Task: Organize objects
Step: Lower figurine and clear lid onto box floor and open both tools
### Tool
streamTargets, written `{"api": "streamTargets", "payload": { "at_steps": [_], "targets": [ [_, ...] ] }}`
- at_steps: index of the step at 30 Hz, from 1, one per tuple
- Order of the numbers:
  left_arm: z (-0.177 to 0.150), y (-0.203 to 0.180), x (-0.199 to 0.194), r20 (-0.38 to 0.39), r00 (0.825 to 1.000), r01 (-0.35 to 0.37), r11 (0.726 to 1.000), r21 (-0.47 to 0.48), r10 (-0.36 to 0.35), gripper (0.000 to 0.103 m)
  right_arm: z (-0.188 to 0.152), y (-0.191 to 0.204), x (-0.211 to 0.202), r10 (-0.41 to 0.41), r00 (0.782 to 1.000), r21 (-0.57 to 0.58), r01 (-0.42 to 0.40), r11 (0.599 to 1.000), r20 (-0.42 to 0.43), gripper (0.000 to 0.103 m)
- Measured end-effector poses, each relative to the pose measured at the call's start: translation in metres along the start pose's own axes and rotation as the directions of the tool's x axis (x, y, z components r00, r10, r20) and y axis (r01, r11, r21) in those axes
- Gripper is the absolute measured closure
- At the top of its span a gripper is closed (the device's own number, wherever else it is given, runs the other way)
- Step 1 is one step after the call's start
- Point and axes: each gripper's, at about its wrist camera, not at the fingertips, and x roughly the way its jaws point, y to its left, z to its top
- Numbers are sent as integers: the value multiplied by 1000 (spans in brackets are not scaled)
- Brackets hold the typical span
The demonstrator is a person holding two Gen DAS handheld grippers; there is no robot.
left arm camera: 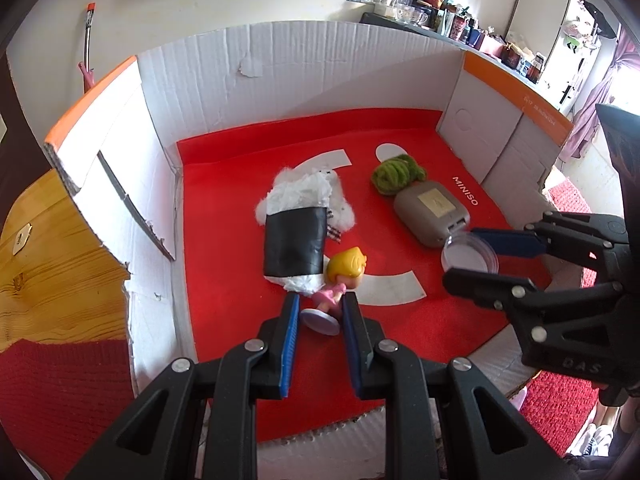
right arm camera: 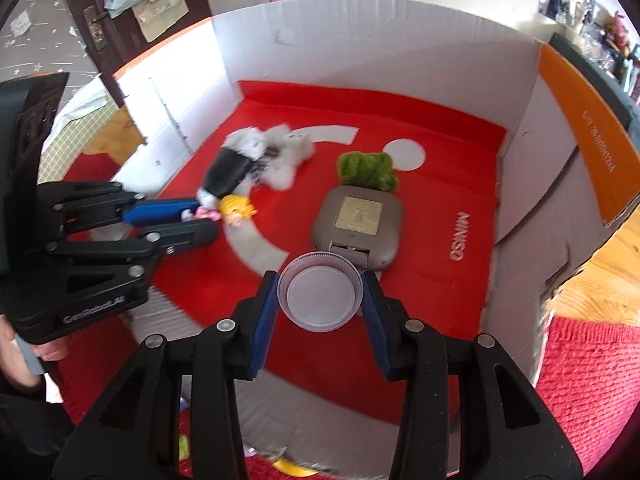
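A: Between the right gripper's [right arm camera: 320, 300] blue pads, a clear round lid [right arm camera: 320, 293] is sitting, pinched at its two edges and hanging just above the red mat [right arm camera: 420, 300] inside the cardboard box [left arm camera: 320, 64]. The left gripper [left arm camera: 320, 312] is clamping the small doll [left arm camera: 340, 280] low on its pink body, with the doll's round base [left arm camera: 320, 320] toward the camera and its yellow head [left arm camera: 348, 264] lying on the mat.

B: So both are grasping something. What is lying around them?

A: The grey case [right arm camera: 356, 220] is resting just beyond the lid, with the green yarn bundle [right arm camera: 366, 170] touching its far end. The black-wrapped fluffy toy [left arm camera: 298, 232] is lying right against the doll's head.

B: What is worrying you from here?

A: My guess is the lid is the risky one. It is thin and slick, and the pads are only catching its rim, so a small twist could be popping it out sideways or tilting it onto the case. The doll is being held off-centre, so in lifting it may be swinging head-down and dragging the fluffy toy along. The two grippers are also working near each other, so crossing paths could be knocking either item loose
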Motion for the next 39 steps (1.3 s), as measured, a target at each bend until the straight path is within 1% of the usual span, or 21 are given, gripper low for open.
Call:
{"api": "streamTargets", "payload": {
  "at_steps": [5,9,20,26,28,30,39],
  "targets": [
    [0,-1,1,3,1000,-1,1000,-3,1,81,1,-6,3,-32,999,13,31,999,21,64],
    [1,1,1,2,1000,8,1000,-12,-8,81,2,-8,4,-38,999,7,38,999,23,64],
    [-1,1,1,13,1000,8,1000,-18,-8,81,4,-7,5,-33,999,18,32,999,37,63],
    [-2,1,2,21,1000,9,1000,-28,-9,81,4,-4,8,-18,999,29,16,999,42,63],
    [-3,-2,1,25,1000,-1,1000,-19,1,80,4,-2,9,-26,999,27,25,999,48,63],
    [-4,-4,1,28,1000,-4,1000,-12,4,77,3,-1,9,-34,998,21,33,999,53,63],
    [-6,-4,-2,35,999,-5,1000,-27,6,63,1,-3,6,-18,998,26,17,1000,60,62]
  ]
}}
